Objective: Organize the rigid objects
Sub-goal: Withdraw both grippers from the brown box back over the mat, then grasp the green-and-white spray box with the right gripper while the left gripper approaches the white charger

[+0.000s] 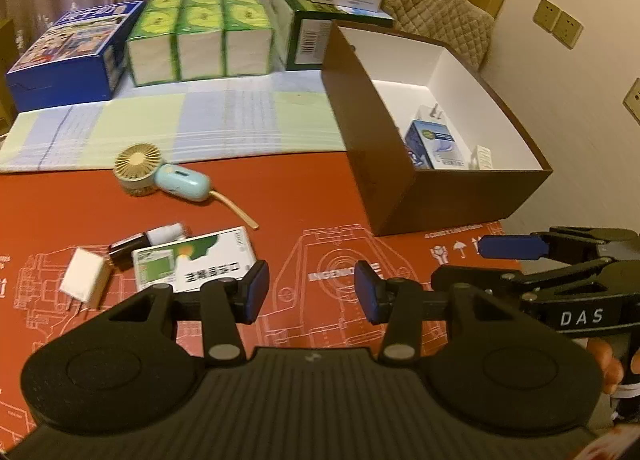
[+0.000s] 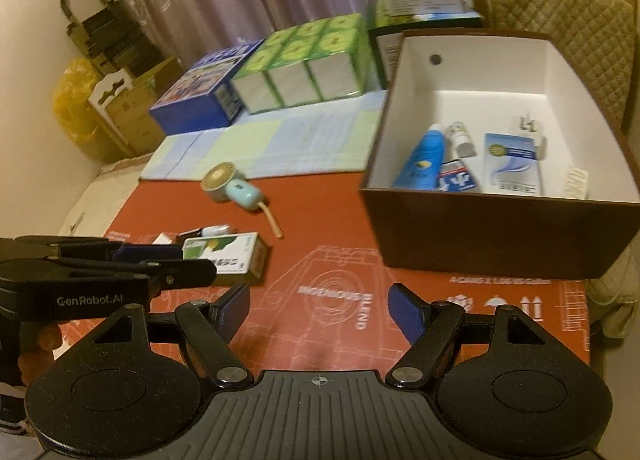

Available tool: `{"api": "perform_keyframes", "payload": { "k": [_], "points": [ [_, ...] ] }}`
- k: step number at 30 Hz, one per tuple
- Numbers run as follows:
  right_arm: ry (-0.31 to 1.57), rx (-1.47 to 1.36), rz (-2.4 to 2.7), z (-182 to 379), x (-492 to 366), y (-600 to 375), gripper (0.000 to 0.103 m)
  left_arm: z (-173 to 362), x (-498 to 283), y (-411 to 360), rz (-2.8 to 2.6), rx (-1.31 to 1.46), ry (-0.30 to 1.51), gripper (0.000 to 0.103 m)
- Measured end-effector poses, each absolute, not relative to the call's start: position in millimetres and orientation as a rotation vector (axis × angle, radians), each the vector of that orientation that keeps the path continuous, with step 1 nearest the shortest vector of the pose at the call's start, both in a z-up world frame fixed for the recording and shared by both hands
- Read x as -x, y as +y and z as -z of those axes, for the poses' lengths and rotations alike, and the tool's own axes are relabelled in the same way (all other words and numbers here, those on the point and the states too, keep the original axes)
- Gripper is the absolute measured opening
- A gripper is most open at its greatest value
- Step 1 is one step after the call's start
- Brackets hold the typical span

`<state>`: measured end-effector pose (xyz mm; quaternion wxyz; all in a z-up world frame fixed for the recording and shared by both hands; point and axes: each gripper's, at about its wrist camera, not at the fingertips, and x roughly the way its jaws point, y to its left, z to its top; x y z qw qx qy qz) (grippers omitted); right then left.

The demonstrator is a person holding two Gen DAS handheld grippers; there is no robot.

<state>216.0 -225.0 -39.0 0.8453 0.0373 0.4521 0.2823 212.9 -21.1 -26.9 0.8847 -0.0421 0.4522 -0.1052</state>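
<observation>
Rigid objects lie in two groups on your red mat [image 1: 304, 196]: some loose at the left, some already inside the brown box [image 1: 376, 164] at the right; the box sits open-topped with white inner walls, on the mat's far right part.

Your left gripper [image 1: 312, 292] hangs over the mat with its blue pads parted to a moderate gap; nothing sits between them and they touch nothing; bare mat print shows through the gap. Just beside its left finger lies the green-and-white carton [image 1: 196, 260], flat on the mat, not touched as far as you can see. Past that carton lie a white charger block [image 1: 86, 276], a small black item [image 1: 126, 250] and a white bottle [image 1: 166, 234], packed close together; farther off, the handheld fan [image 1: 160, 174] lies on its side with its strap trailing toward you.

Your right gripper [image 2: 318, 310] holds its pads wider apart than the left; it too is empty and clear of everything, above the mat's printed drawing; the brown box [image 2: 480, 236] stands just beyond its right finger.

Inside the box you can see a blue tube [image 2: 422, 158], a small white bottle [image 2: 462, 138], a small blue-and-white pack [image 2: 456, 180], a white-and-blue carton [image 2: 512, 164] and a white plug [image 2: 530, 126].

Behind the mat, a checked cloth [image 1: 168, 128] lies before a blue box [image 1: 68, 56] and green tissue packs [image 1: 200, 36].
</observation>
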Motion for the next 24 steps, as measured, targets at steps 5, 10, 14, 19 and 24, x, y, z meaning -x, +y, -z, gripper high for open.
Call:
{"api": "perform_keyframes", "payload": {
  "k": [5, 10, 14, 19, 24],
  "points": [
    [0.962, -0.056, -0.635, 42, -212, -206, 0.073, 30, -205, -1, 0.176, 0.109, 0.949, 0.042],
    [0.973, -0.040, -0.666, 48, -212, -188, 0.073, 37, -195, 22, 0.121, 0.135, 0.963, 0.042],
    [0.991, -0.023, -0.695, 55, -214, -173, 0.073, 41, -189, 40, 0.075, 0.157, 0.973, 0.042],
    [1.004, 0.004, -0.742, 63, -218, -152, 0.073, 47, -182, 58, 0.028, 0.182, 0.980, 0.042],
    [1.025, 0.030, -0.760, 79, -225, -132, 0.073, 55, -178, 76, -0.020, 0.203, 0.986, 0.042]
  ]
}}
